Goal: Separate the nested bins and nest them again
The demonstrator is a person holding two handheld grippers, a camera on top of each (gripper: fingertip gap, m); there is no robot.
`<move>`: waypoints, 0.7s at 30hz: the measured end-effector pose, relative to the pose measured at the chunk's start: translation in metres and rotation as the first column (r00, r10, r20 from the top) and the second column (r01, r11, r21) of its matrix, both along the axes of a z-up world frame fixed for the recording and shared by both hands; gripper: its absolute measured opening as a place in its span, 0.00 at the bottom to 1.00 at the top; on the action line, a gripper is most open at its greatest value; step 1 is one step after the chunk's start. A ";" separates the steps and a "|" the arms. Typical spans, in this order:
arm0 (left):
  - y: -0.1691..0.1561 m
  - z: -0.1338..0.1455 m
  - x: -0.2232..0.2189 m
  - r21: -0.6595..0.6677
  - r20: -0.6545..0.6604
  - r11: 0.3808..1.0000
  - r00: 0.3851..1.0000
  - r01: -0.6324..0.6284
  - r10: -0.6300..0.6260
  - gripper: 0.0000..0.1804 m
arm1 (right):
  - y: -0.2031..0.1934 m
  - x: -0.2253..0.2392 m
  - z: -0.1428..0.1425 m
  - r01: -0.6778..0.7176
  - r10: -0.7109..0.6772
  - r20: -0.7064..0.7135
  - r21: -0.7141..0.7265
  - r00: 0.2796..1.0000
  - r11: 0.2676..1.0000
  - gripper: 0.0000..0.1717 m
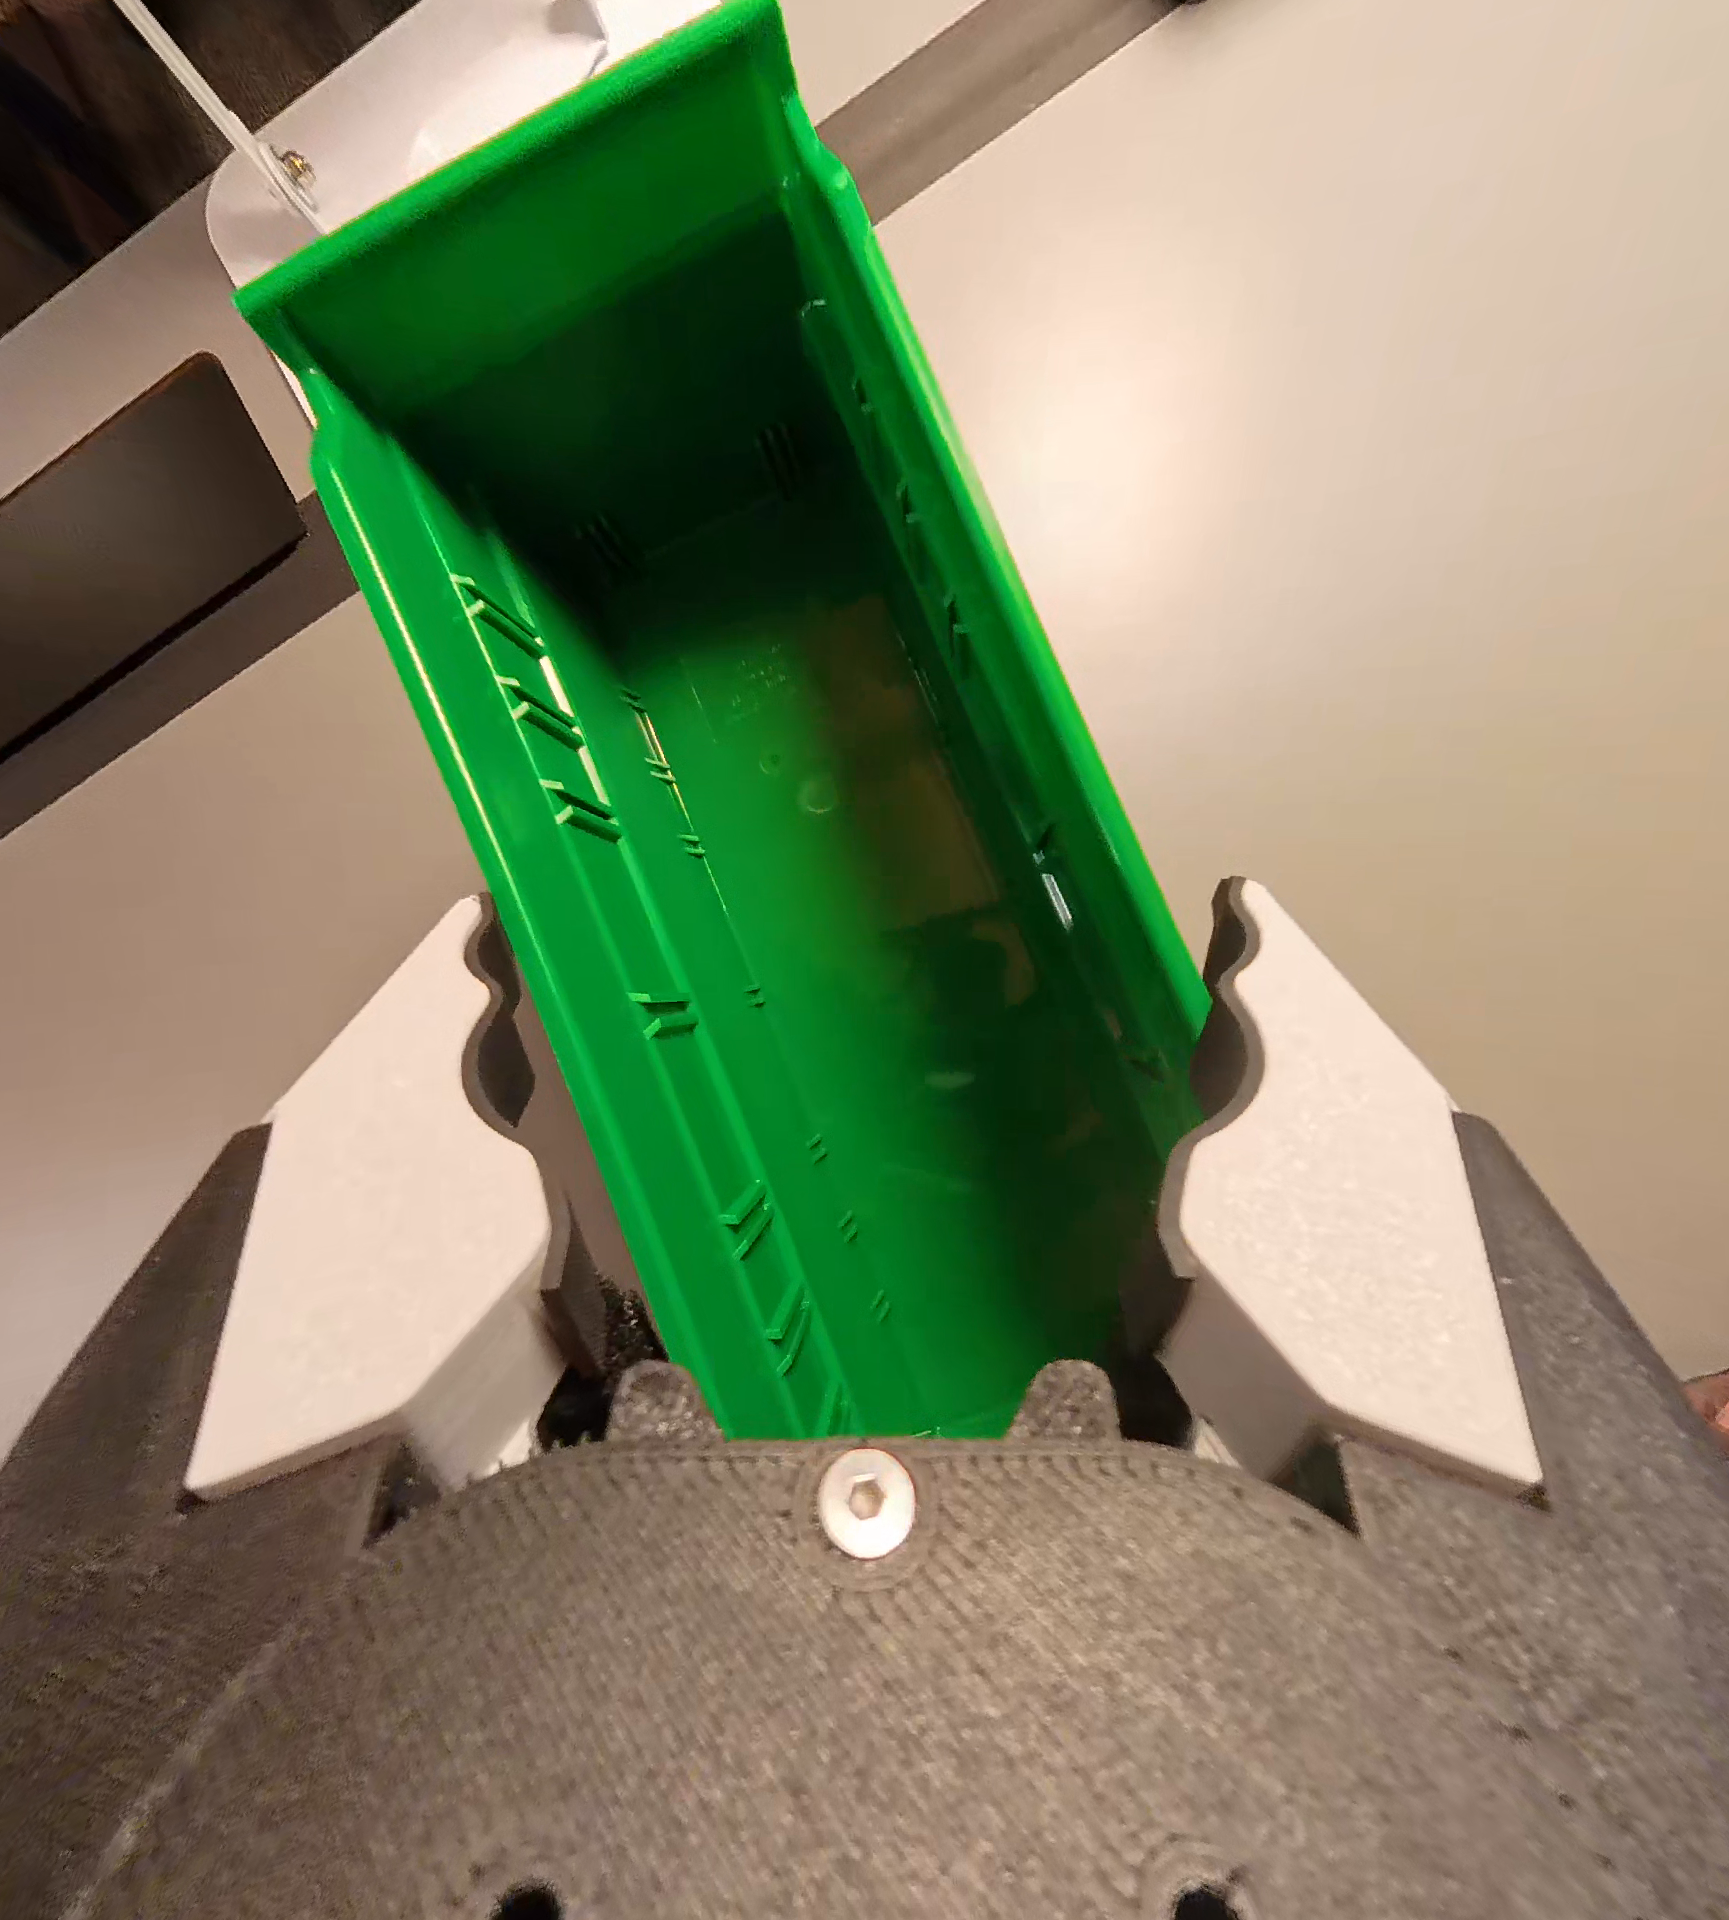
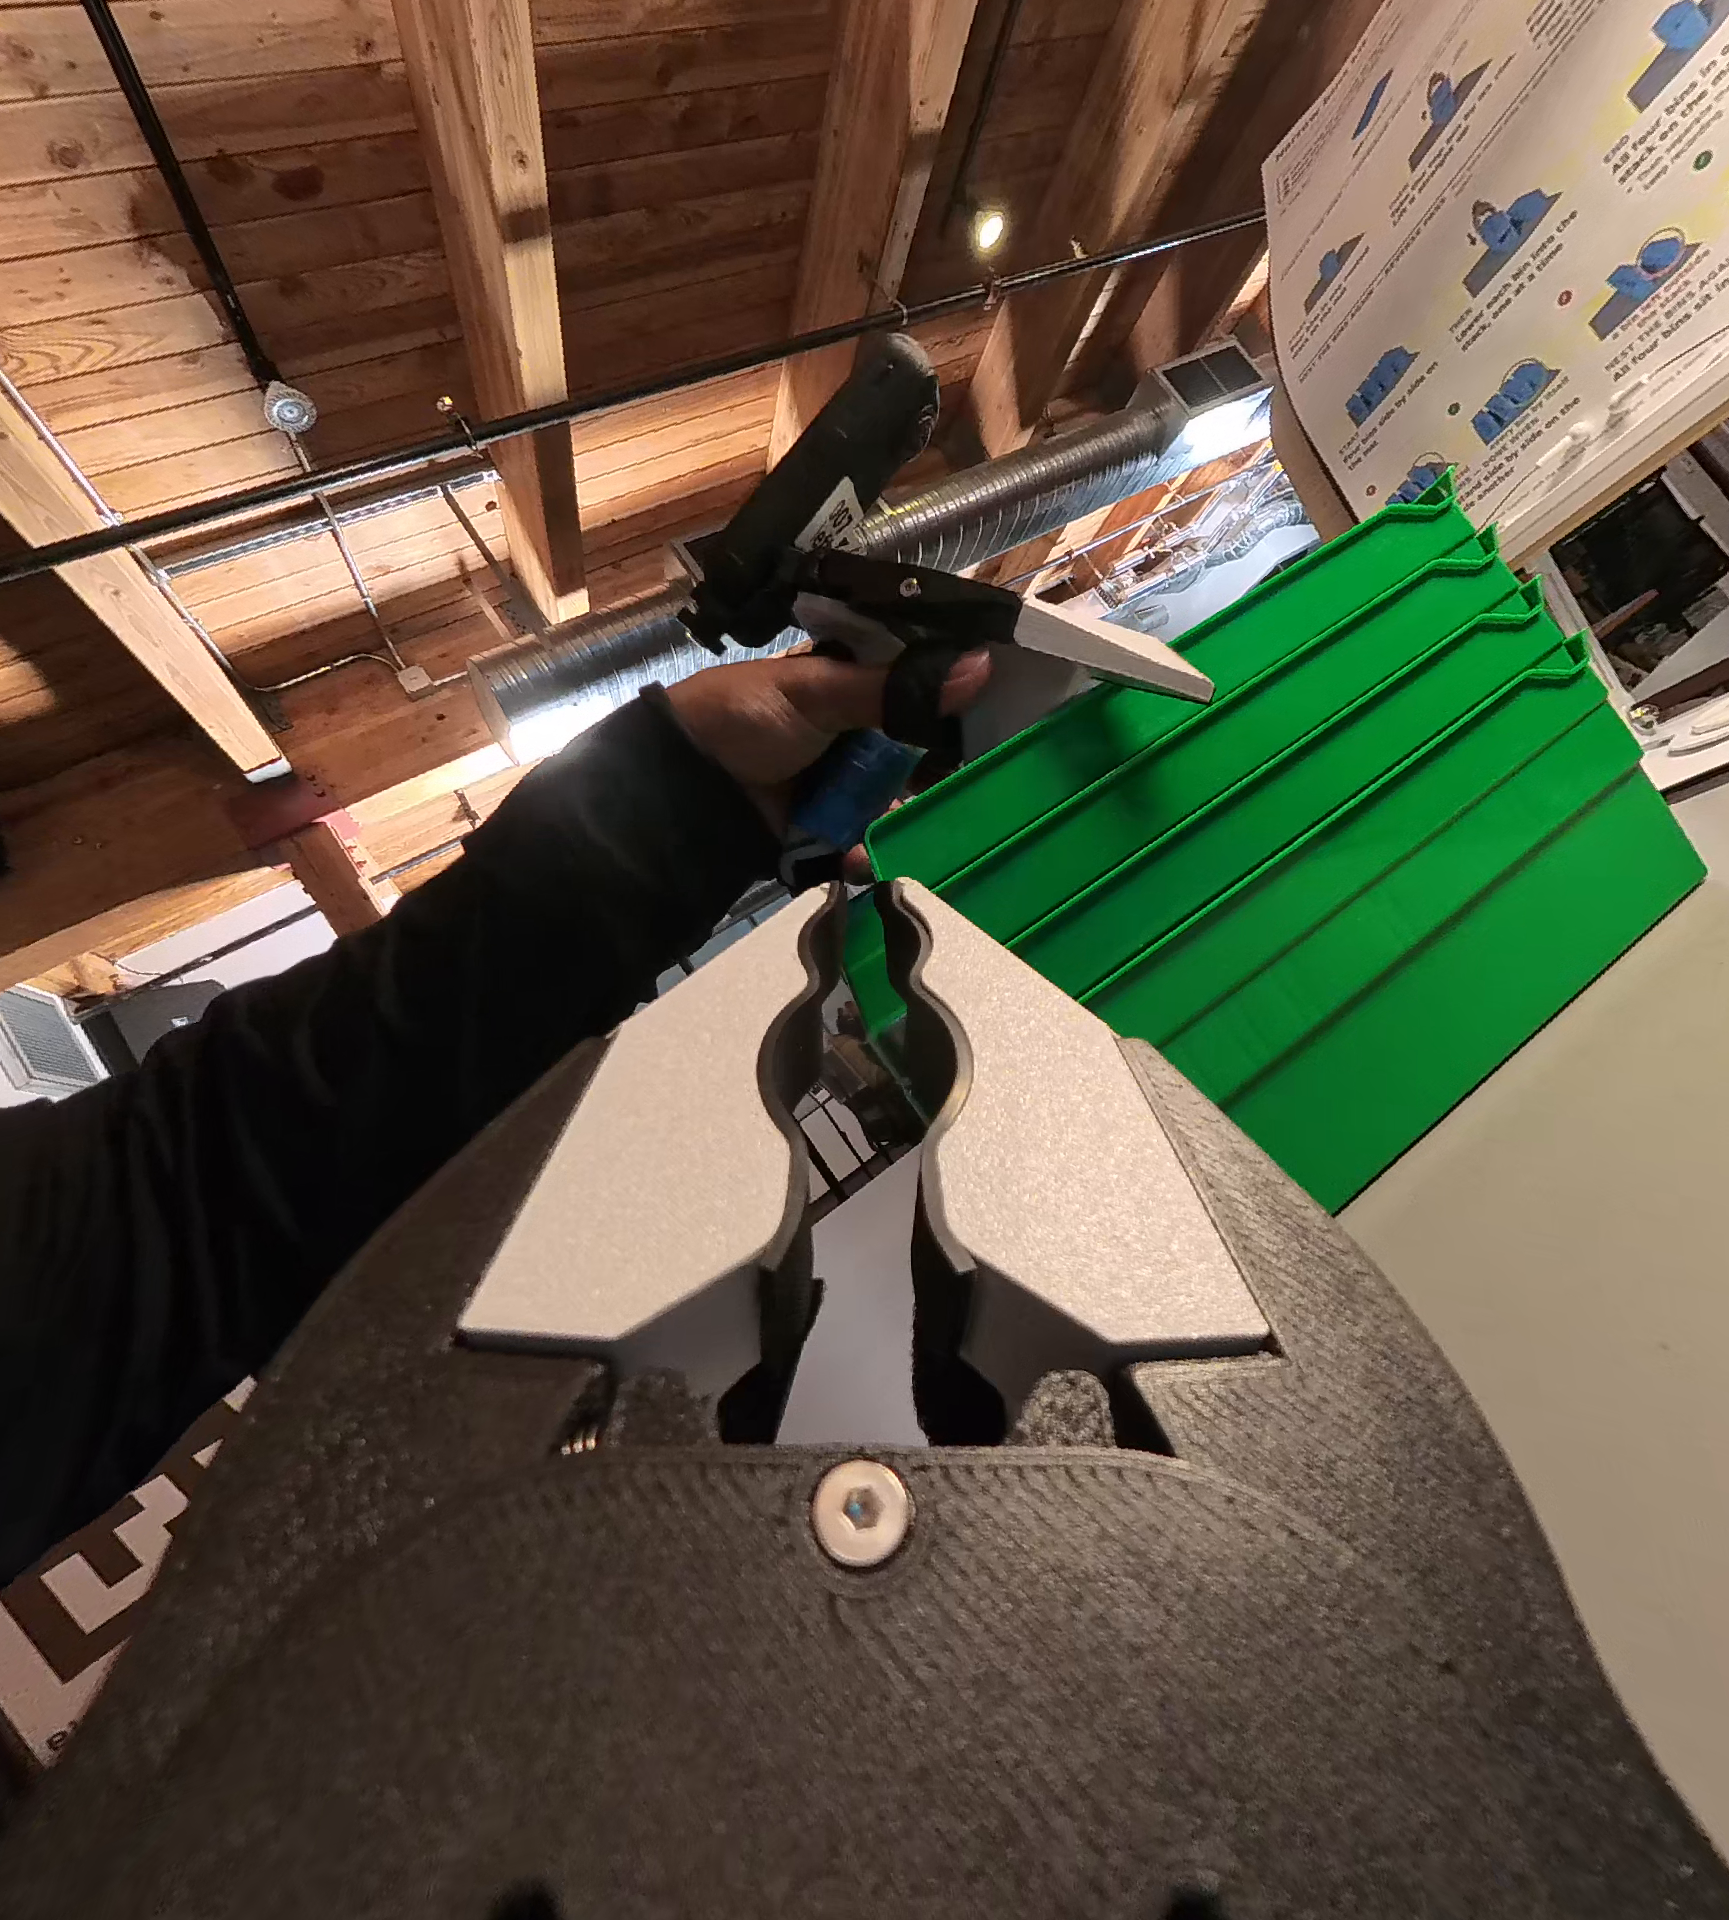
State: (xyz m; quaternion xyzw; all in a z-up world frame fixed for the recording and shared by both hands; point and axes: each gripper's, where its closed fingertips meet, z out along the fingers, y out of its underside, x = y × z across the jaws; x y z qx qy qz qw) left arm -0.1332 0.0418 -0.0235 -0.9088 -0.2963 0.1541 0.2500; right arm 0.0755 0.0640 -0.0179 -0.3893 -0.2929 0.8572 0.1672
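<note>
We find the left gripper (image 1: 844, 1039) jaws wide around the green bins (image 1: 735, 727), the right gripper (image 2: 865, 914) jaws clamped on their rim.

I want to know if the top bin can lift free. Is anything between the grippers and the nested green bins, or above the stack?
Nothing visible blocks it. The left gripper already straddles the green bins, the right gripper pinches a wall at the near end, and only open air shows above.

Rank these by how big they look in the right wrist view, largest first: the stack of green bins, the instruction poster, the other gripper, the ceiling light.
1. Stack of green bins
2. Instruction poster, though cut off by the frame edge
3. Other gripper
4. Ceiling light

Apparent size only; distances from the camera differ.
</note>
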 end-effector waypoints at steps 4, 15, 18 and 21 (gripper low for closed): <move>-0.001 0.002 -0.002 0.002 -0.005 1.000 1.000 -0.008 0.008 0.68 | 0.001 0.000 0.000 -0.005 0.005 -0.003 -0.009 1.000 1.000 0.04; -0.002 0.007 -0.002 0.001 -0.014 1.000 1.000 -0.005 0.005 0.59 | 0.003 0.000 0.000 -0.011 0.011 -0.004 -0.027 1.000 1.000 0.04; -0.002 0.009 -0.001 -0.005 -0.022 1.000 1.000 0.002 -0.002 0.58 | 0.003 0.001 0.000 -0.011 0.011 -0.004 -0.028 1.000 1.000 0.04; -0.001 0.011 0.000 -0.015 -0.028 1.000 1.000 0.011 -0.011 0.57 | 0.004 0.001 0.000 -0.013 0.013 -0.004 -0.031 1.000 0.999 0.04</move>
